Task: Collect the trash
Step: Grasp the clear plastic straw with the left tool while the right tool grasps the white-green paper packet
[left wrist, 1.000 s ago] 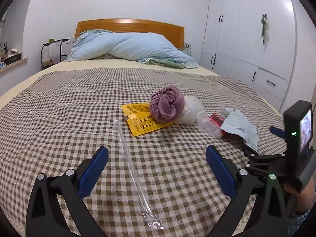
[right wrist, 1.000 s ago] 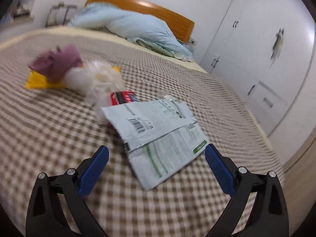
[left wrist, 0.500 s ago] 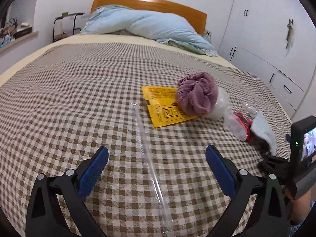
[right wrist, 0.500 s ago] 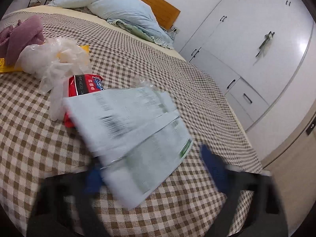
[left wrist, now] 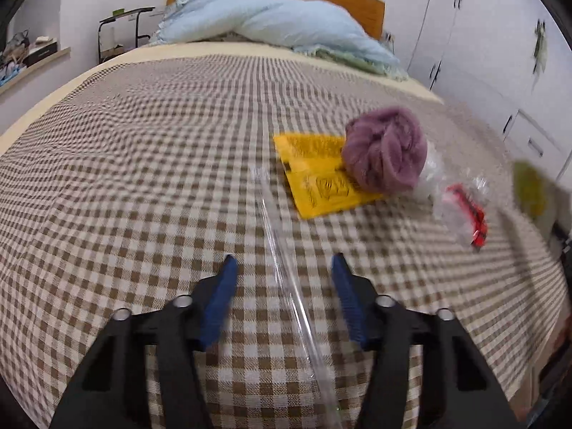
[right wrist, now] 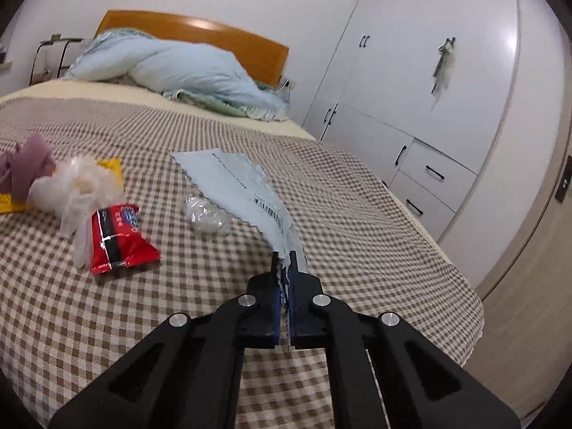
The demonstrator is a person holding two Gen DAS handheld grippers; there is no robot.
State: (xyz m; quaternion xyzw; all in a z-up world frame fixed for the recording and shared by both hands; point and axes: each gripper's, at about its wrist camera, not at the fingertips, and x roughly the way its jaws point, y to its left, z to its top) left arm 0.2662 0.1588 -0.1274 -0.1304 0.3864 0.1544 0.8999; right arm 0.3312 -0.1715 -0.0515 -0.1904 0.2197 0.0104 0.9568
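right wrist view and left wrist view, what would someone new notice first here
First, the right claw shut on a pale blue-white wrapper that rises from its tips above the checked bedspread. Next, the litter left of it: a red snack packet and crumpled clear plastic. In the left wrist view, the left claw is closing around a long clear plastic sleeve lying between its tips, with a purple cloth bundle on yellow packets beyond.
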